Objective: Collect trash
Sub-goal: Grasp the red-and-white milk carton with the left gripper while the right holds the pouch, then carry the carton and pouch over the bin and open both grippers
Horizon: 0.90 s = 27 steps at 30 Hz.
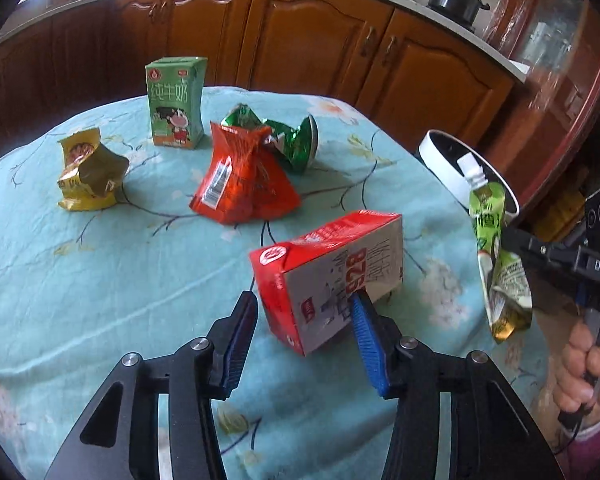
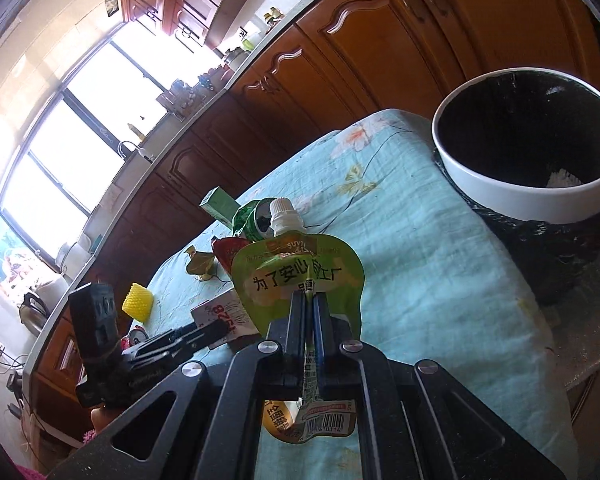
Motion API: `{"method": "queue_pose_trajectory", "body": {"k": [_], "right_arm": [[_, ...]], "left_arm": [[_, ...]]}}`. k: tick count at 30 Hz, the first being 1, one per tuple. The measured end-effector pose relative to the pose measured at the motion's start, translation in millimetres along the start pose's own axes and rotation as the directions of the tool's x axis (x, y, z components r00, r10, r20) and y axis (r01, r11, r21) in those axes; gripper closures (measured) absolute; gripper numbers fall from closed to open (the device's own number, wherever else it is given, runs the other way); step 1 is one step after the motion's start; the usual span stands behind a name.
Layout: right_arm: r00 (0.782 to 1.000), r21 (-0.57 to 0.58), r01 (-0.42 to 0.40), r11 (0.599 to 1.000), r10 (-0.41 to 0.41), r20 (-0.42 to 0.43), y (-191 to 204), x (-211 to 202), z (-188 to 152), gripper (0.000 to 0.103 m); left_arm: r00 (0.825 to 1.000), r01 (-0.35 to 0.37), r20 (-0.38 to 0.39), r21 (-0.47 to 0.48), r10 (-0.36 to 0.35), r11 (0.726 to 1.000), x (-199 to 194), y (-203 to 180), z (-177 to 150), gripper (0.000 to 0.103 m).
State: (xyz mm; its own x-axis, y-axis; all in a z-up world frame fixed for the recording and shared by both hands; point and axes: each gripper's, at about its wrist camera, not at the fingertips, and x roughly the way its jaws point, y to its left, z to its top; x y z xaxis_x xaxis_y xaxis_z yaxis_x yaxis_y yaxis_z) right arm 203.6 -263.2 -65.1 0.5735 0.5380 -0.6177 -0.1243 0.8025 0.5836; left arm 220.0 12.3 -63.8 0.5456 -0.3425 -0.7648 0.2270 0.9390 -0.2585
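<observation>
Left hand-held gripper [image 1: 302, 312]: spread either side of a red-and-white carton [image 1: 328, 276] lying on its side on the tabletop [image 1: 100, 264]. Right blue pad [image 1: 364, 328] at the carton's printed face; left pad just off the red end, a gap showing. Cannot tell whether the right pad presses or only overlaps the carton.

Right hand-held gripper [image 2: 311, 300]: pressed together, pinching a green spouted drink pouch [image 2: 296, 264] by its middle. White cap up, barcode end hanging below the pads. Pouch held clear of the cloth, near the tabletop's edge, short of the bin [image 2: 528, 160]. Seen from the left wrist, same pouch [image 1: 496, 248] hanging in front of the bin's white rim [image 1: 444, 164], a hand [image 1: 584, 372] gripping the handle below.

Bin: white rim, black liner, standing just beside the tabletop's edge.

Still on the floral blue cloth: green milk carton [image 1: 176, 104] upright at the far side; crushed green can [image 1: 296, 140] tilted behind a red snack bag [image 1: 244, 180], the two touching; crumpled gold wrapper [image 1: 88, 172] apart to the left. Yellow ridged object [image 2: 138, 302] near the cloth's far corner in the right wrist view; kind not clear.
</observation>
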Motion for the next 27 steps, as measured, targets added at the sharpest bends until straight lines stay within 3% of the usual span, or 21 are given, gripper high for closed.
{"method": "queue_pose_trajectory", "body": {"k": [2, 3, 5, 10, 13, 17, 20, 27], "right_arm": [[1.0, 0.0, 0.001, 1.0, -0.001, -0.002, -4, -2, 0, 0.099], [1.0, -0.002, 0.005, 1.0, -0.005, 0.0, -6, -4, 1, 0.099], [1.0, 0.002, 0.007, 1.0, -0.007, 0.001, -9, -6, 2, 0.099], [1.0, 0.023, 0.015, 1.0, -0.015, 0.011, -17, -12, 4, 0.099], [1.0, 0.032, 0.024, 0.999, -0.025, 0.018, -21, -15, 3, 0.099], [0.999, 0.033, 0.038, 0.999, -0.039, 0.025, -25, -18, 2, 0.099], [0.998, 0.026, 0.056, 0.998, -0.057, 0.039, -26, -21, 4, 0.099], [0.991, -0.018, 0.106, 0.994, -0.104, 0.087, -27, -31, 13, 0.099]], "left_arm": [[0.999, -0.049, 0.0, 0.048, 0.049, 0.998, -4, -3, -2, 0.031], [0.998, -0.07, 0.012, 0.081, 0.069, 0.994, -6, -5, -2, 0.027], [0.996, -0.087, 0.033, 0.16, 0.083, 0.983, -6, -12, 4, 0.022], [1.0, -0.009, -0.004, 0.295, 0.011, 0.955, 6, -17, 19, 0.018], [1.0, 0.025, -0.02, 0.296, -0.02, 0.955, 16, -15, 24, 0.025], [0.995, 0.096, -0.051, 0.304, -0.084, 0.948, 25, -24, 22, 0.07], [0.998, 0.055, -0.028, 0.292, -0.049, 0.955, 28, -35, 17, 0.073], [0.996, 0.063, 0.046, 0.16, -0.071, 0.985, 10, -63, 14, 0.073]]}}
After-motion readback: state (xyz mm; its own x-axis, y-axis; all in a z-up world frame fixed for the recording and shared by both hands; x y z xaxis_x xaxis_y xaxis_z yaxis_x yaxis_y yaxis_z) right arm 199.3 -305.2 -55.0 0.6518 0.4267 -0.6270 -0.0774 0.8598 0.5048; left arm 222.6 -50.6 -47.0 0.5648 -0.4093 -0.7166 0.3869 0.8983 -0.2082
